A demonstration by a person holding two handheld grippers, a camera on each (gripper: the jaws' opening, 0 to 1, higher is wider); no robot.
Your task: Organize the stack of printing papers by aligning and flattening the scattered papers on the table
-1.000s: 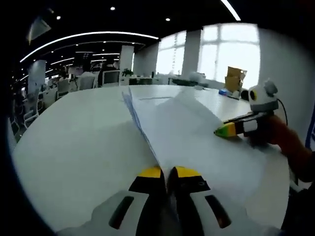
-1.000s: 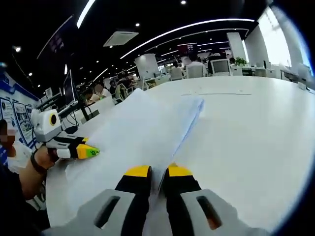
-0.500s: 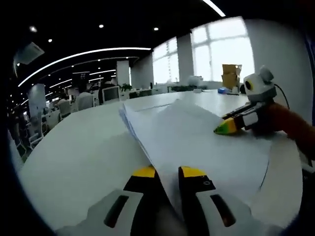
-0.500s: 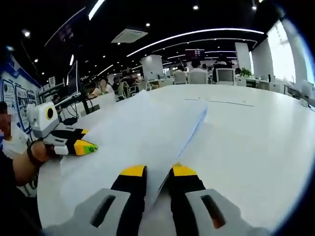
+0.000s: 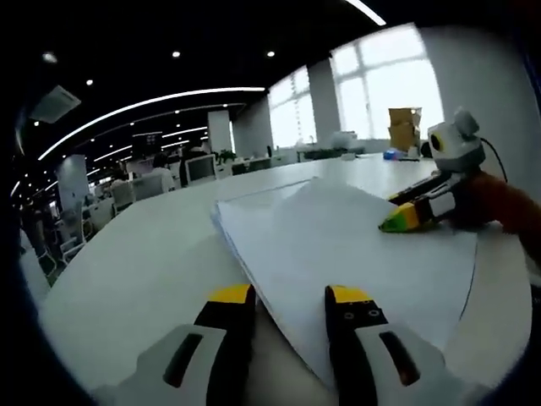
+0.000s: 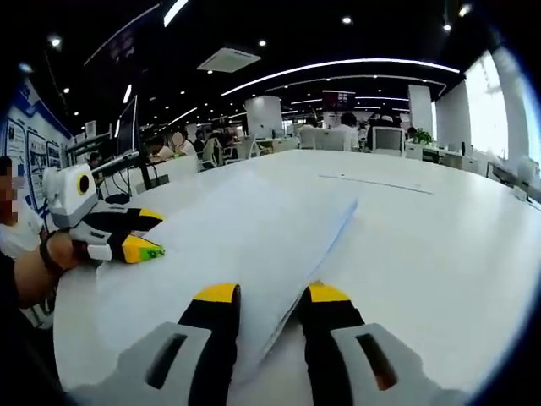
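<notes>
The paper stack (image 5: 338,245) is lying on the white table (image 5: 127,262). In the left gripper view I'm holding my left gripper (image 5: 289,300) released, jaws spread either side of the stack's near corner. In the right gripper view I'm keeping the right gripper (image 6: 269,298) released too, straddling the stack's edge.

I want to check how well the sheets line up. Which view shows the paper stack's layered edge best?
The right gripper view: the paper stack turns its layered edge toward the camera, running out from between the right tongs. The left gripper view shows mostly the stack's flat top sheet, with the edge seen thinly.
</notes>
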